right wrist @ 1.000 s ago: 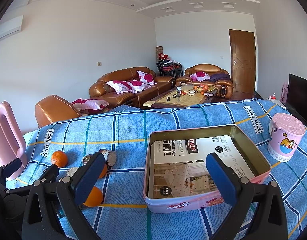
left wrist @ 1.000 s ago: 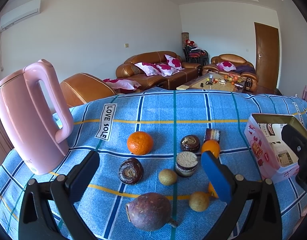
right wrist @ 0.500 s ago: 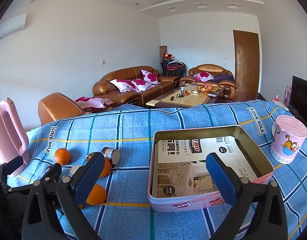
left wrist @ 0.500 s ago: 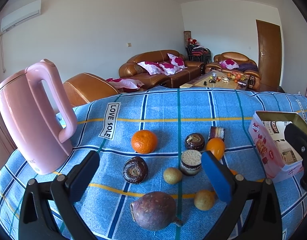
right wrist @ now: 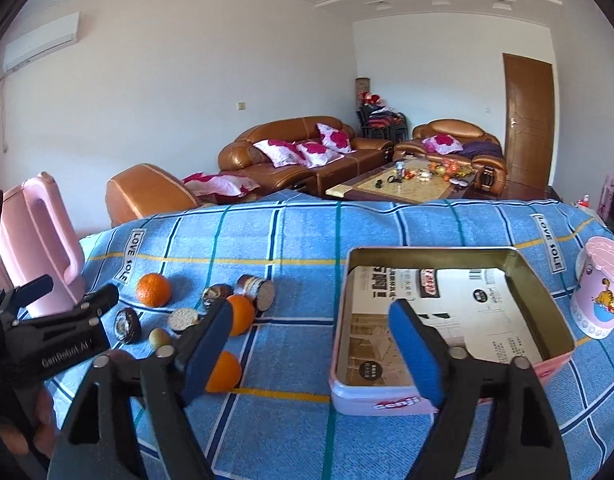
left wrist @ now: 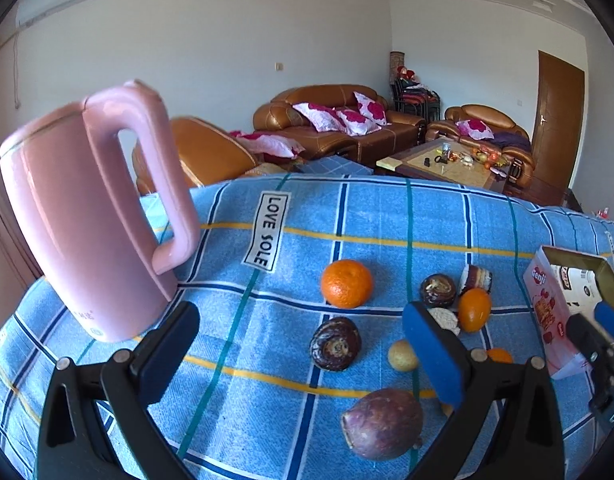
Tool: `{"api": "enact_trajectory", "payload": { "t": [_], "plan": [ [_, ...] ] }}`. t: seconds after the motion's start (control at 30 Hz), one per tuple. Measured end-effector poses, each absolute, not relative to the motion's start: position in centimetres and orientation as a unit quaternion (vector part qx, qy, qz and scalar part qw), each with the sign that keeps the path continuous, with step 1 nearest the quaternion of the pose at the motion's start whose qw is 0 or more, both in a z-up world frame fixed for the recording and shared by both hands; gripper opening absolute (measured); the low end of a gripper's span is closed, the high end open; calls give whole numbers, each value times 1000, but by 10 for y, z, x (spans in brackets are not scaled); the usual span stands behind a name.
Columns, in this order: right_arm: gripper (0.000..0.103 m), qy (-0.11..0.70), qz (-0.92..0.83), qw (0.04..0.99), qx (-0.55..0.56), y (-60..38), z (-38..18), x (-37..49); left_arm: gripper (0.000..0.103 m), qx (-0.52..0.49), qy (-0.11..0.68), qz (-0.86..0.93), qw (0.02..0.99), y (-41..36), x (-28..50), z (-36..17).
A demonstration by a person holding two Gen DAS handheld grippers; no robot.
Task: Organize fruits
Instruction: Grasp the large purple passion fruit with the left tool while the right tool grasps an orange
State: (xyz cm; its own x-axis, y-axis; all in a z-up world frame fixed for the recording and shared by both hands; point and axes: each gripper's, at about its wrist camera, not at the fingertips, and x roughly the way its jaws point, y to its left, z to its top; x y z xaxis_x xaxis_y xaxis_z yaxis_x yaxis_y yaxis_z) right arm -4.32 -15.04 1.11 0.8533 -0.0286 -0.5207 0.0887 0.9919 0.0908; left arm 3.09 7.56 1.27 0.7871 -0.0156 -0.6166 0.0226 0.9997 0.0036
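Note:
Fruits lie on the blue checked cloth. In the left wrist view an orange (left wrist: 346, 283) is at centre, a dark brown fruit (left wrist: 335, 343) below it, a purple passion fruit (left wrist: 383, 423) nearest, a small yellow fruit (left wrist: 402, 355) and a second orange (left wrist: 473, 309) to the right. My left gripper (left wrist: 307, 356) is open and empty above them. In the right wrist view my right gripper (right wrist: 313, 350) is open and empty, between the fruits (right wrist: 235, 314) and the open pink tin box (right wrist: 555, 312).
A tall pink kettle (left wrist: 87, 220) stands at the left on the cloth. A pink cartoon cup (right wrist: 601, 286) stands right of the tin. The left gripper's body (right wrist: 51, 336) shows at the left of the right wrist view. Sofas stand behind.
The left gripper has swung left, so the kettle looms larger and the fruits slide right. The right gripper's view has shifted, with the tin and fruits further right. Both stay open.

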Motion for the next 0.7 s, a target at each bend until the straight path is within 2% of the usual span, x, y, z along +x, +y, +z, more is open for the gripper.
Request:
{"api": "enact_trajectory", "payload": {
  "t": [0.07, 0.2, 0.27, 0.33, 0.63, 0.7],
  "plan": [
    [61, 294, 5, 954, 58, -144, 5, -38, 103, -17, 364, -30, 931, 89, 38, 8],
    [60, 321, 53, 945, 40, -123, -4, -33, 101, -20, 423, -58, 904, 95, 43, -9],
    [60, 330, 52, 942, 17, -114, -9, -31, 96, -5, 441, -77, 894, 88, 40, -15],
    [60, 348, 44, 936, 7, -111, -15, -25, 91, 1, 438, -98, 893, 81, 33, -15],
    [59, 402, 94, 910, 42, -109, -31, -2, 90, 68, 420, -158, 891, 48, 9, -5],
    [59, 416, 115, 900, 57, -107, -36, 2, 88, 72, 429, -161, 886, 47, 10, -7]
  ]
}}
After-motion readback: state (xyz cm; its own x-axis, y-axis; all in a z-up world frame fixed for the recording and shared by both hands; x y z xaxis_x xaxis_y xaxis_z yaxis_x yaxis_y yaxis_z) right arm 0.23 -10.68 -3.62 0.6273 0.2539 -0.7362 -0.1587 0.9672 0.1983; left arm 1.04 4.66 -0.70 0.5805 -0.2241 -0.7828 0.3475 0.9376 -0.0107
